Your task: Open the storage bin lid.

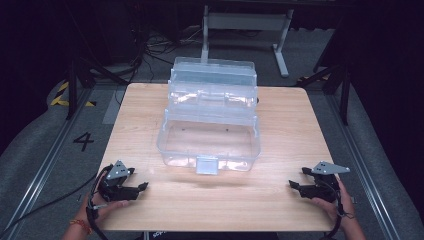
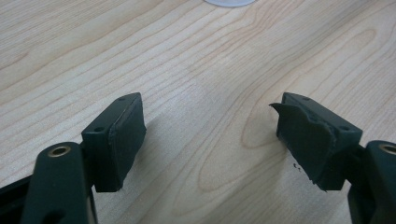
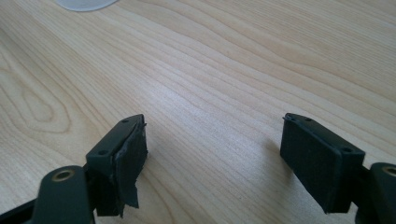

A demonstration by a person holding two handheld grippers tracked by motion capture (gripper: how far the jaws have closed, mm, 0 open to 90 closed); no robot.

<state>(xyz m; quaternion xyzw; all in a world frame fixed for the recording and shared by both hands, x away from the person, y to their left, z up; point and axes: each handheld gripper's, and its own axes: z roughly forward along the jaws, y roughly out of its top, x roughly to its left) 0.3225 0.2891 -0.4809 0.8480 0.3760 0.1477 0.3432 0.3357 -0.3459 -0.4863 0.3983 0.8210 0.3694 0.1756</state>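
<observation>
Wooden table (image 1: 300, 145) bears an open, empty clear plastic box (image 1: 210, 140).

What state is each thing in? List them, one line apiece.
Clear plastic box: open, lid and trays folded back, bottom compartment empty.
Latch: hanging loose at the front wall.
Left gripper: open, nothing between the jaws, low over the table.
Right gripper: open, nothing between the jaws, low over the table.
</observation>
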